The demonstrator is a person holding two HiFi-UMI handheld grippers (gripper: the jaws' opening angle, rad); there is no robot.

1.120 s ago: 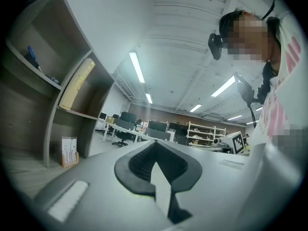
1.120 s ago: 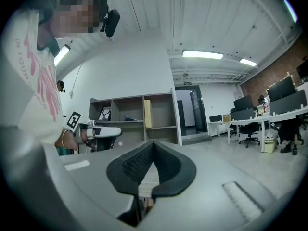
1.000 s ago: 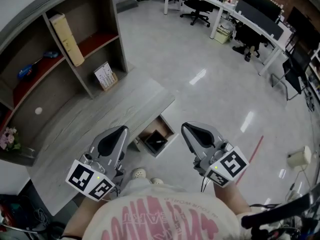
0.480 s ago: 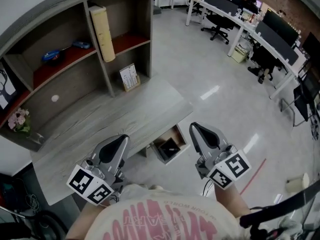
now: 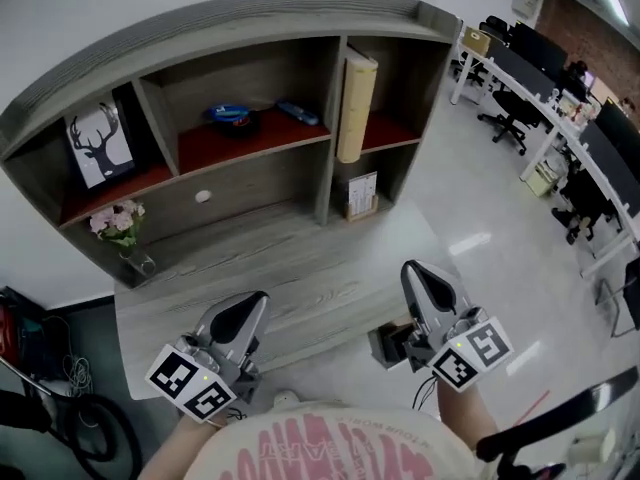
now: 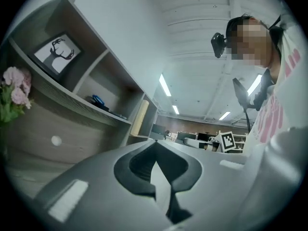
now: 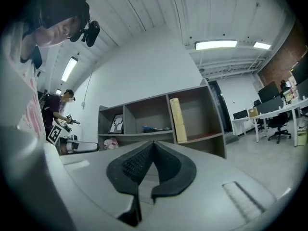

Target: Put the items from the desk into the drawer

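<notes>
Well, drawer (image 5: 386,347) juts open — grey, dark inside.

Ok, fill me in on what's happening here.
A person stands at a desk with a shelf unit, holding a gripper in each hand. The left gripper and right gripper both have their jaws shut with nothing between them, and hover at the desk's near edge. A drawer is pulled out beside the right gripper. Nothing is being handled now. A deer picture, flowers, a blue thing and a tall book sit in the shelf unit.
</notes>
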